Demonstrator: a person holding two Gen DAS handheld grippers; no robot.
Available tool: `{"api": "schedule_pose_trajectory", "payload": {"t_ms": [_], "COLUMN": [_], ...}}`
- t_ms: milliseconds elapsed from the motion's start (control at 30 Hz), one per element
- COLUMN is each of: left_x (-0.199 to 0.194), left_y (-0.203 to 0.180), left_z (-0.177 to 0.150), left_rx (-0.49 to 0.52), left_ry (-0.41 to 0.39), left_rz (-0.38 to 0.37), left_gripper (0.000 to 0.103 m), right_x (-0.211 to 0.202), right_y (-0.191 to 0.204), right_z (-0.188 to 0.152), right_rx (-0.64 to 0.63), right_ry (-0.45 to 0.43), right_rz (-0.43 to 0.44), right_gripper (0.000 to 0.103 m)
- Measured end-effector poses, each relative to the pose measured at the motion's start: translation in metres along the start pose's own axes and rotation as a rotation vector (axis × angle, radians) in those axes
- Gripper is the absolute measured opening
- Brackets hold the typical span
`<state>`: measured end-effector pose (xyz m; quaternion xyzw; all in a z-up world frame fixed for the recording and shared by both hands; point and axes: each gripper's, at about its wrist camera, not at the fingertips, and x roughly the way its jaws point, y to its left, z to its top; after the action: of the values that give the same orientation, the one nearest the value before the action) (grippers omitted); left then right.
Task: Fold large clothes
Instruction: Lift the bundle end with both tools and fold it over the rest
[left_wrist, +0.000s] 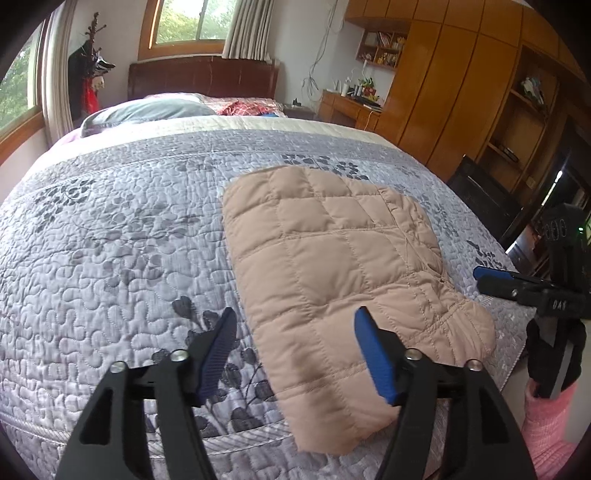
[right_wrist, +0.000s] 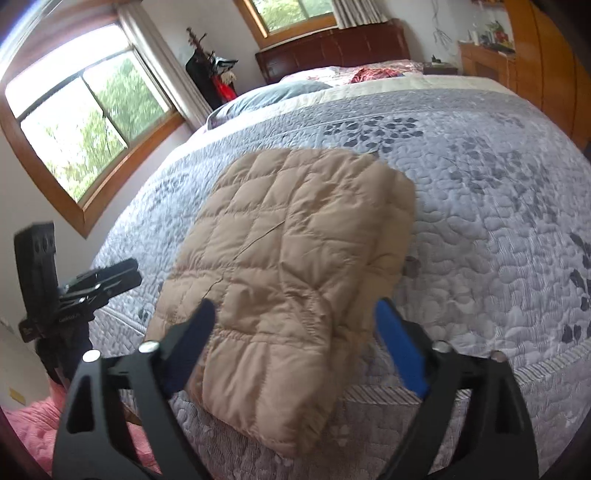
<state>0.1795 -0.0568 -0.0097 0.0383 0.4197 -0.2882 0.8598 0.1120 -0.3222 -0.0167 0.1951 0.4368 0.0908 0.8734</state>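
The beige quilted jacket (left_wrist: 332, 258) lies folded into a thick rectangle on the grey flowered bedspread (left_wrist: 110, 240), near the bed's near edge. The left gripper (left_wrist: 295, 325) hovers above its near left corner, fingers wide apart and holding nothing. The right gripper (right_wrist: 295, 314) hovers over its near end, fingers also spread and empty.

Bed with grey floral quilt (left_wrist: 110, 221) fills frame centre. Blue-grey pillow (left_wrist: 147, 112) upper left, wooden wardrobe (left_wrist: 443, 92) upper right, window (right_wrist: 92, 122) left.
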Motion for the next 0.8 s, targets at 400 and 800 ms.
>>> {"api": "schedule_pose_trajectory", "payload": {"t_ms": [400,800], "left_x": [0.03,0.079], "left_y": [0.024,0.04], "left_z": [-0.007,-0.005], "left_rx": [-0.075,-0.14], "left_ry": [0.111,0.22], "left_rz": [-0.12,-0.34], "left_gripper": [0.078,0.084], "right_x": [0.033,0.084], "right_y": [-0.065,-0.078], "right_z": [-0.005,-0.007], "right_rx": [0.205,0.254], "right_ry": [0.106,0.199], "right_rz": [0.208,0.359], "right_gripper": [0.091,0.092]}}
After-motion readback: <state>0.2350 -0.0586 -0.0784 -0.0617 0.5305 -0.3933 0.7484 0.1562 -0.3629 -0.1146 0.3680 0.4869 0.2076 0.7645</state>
